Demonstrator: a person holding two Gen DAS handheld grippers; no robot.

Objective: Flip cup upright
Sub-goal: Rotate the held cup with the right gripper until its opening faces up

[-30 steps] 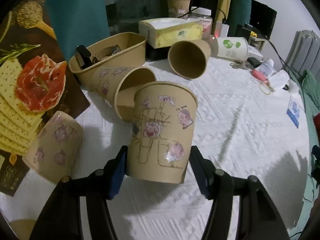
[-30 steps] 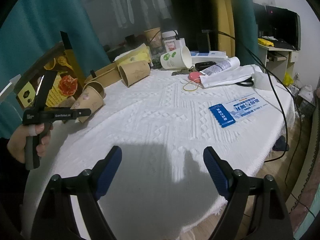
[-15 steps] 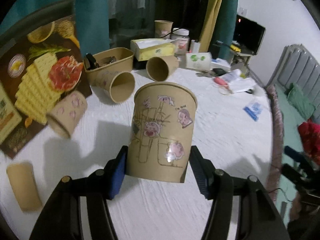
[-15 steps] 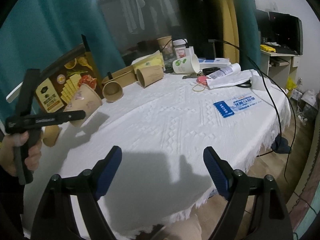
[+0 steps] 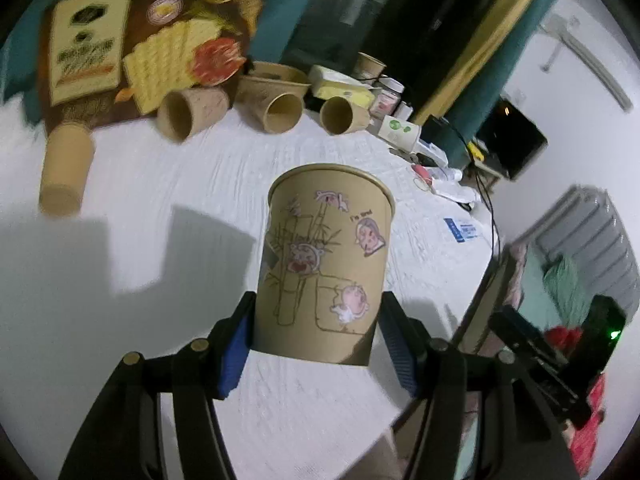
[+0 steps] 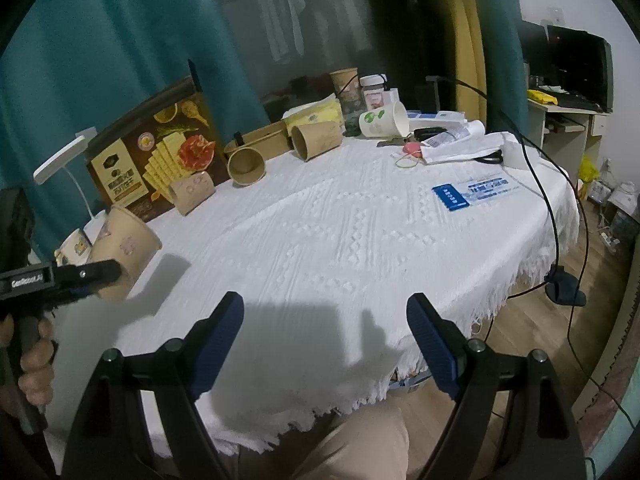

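Paper cup clamped in my left gripper, lifted w/ mouth up (right gripper wide open, empty); left: set it near table front edge.

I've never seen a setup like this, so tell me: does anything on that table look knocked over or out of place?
Yes. Several brown paper cups lie on their sides near the back of the white tablecloth: one, another, a third and a fourth. A white paper cup with green print is tipped over too. The left gripper holds a decorated brown cup above the cloth.
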